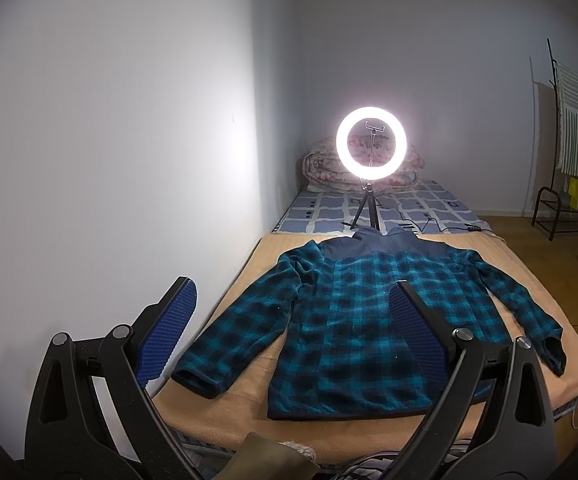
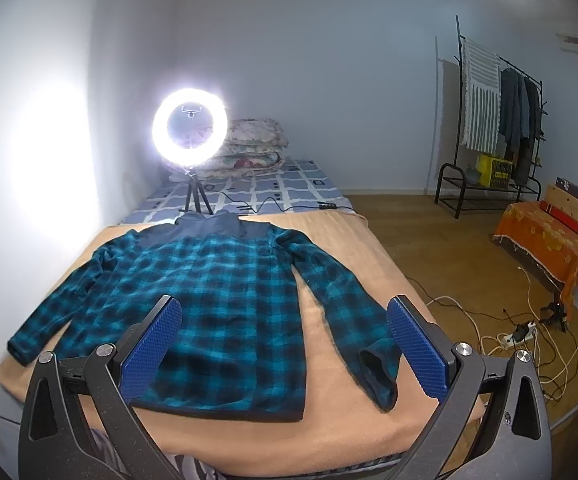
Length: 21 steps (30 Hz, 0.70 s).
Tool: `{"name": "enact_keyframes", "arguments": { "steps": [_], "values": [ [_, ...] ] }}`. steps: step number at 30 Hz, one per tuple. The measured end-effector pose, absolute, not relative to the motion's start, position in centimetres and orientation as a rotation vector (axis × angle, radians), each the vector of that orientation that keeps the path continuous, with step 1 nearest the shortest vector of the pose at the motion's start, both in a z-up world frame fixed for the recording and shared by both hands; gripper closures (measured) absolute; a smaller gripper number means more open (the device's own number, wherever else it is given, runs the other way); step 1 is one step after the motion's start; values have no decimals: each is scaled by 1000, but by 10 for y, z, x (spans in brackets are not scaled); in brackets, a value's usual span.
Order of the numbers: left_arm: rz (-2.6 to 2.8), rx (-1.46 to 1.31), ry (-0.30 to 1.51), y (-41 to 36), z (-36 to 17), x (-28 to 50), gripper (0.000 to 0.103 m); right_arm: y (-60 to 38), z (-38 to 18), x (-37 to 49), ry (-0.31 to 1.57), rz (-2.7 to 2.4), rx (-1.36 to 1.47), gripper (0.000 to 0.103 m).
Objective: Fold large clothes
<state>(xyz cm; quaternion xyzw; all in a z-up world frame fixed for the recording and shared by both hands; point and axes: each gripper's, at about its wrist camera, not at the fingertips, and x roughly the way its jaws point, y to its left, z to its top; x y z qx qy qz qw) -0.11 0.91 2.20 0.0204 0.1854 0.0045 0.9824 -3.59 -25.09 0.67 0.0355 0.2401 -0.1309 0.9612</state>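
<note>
Pale walls close in a bed [image 1: 225, 412] spread with a tan blanket [image 2: 349, 436]. One teal plaid jacket [image 2: 225, 300] lies flat on it, collar far, both sleeves angled outward. Beyond stand one lit ring light [image 1: 371, 147] on a tripod and one folded quilt [image 2: 255, 148]. Far right, one clothes rack [image 2: 489, 120]. Left hand-held gripper [image 1: 293, 316] and right hand-held gripper [image 2: 285, 332] both hover open, empty.
</note>
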Motion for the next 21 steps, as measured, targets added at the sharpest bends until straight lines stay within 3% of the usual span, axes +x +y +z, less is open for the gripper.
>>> {"name": "enact_keyframes", "arguments": {
  "steps": [21],
  "values": [
    [10, 42, 372, 9, 21, -4, 4, -249, 8, -35, 489, -264, 71, 1]
  ]
}}
